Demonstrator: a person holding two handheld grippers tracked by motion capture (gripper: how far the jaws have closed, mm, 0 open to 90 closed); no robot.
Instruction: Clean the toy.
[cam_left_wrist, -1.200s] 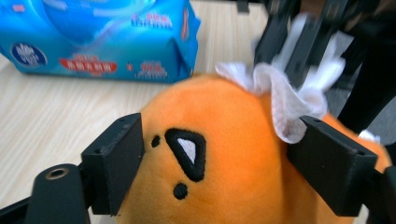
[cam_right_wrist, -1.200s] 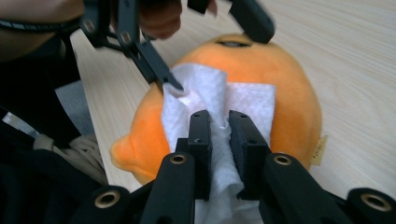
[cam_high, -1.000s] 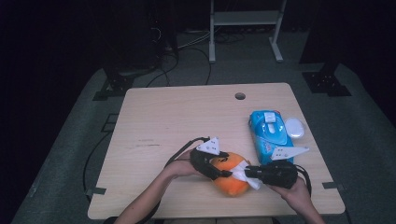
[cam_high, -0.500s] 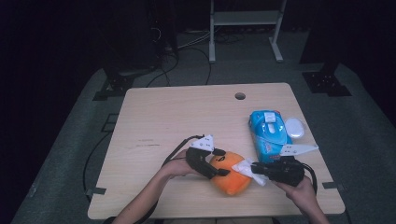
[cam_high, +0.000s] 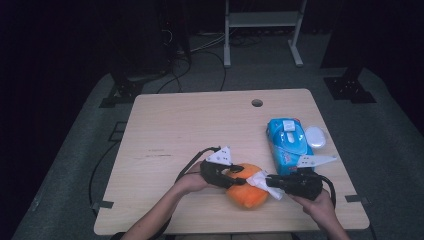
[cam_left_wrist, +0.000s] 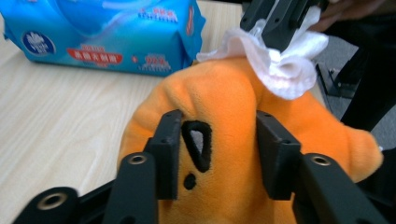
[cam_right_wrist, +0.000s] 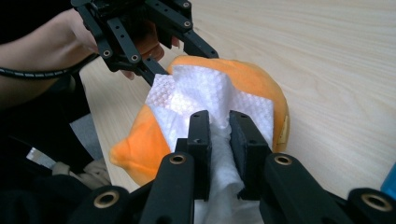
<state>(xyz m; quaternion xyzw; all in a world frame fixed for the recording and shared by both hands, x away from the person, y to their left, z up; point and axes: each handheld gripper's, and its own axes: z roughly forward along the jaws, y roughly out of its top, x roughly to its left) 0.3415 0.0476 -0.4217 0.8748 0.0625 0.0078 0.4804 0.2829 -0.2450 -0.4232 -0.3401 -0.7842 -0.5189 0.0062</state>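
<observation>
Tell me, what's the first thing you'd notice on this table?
The bright orange plush toy at the near edge of the table stands out first. The left gripper squeezes it from both sides, while the right gripper presses a white wipe onto its top. A blue pack of wipes lies just behind, on the right side, with a small white lid beside it.

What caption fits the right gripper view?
Right gripper presses a white wipe onto an orange plush toy held by the left gripper.
</observation>
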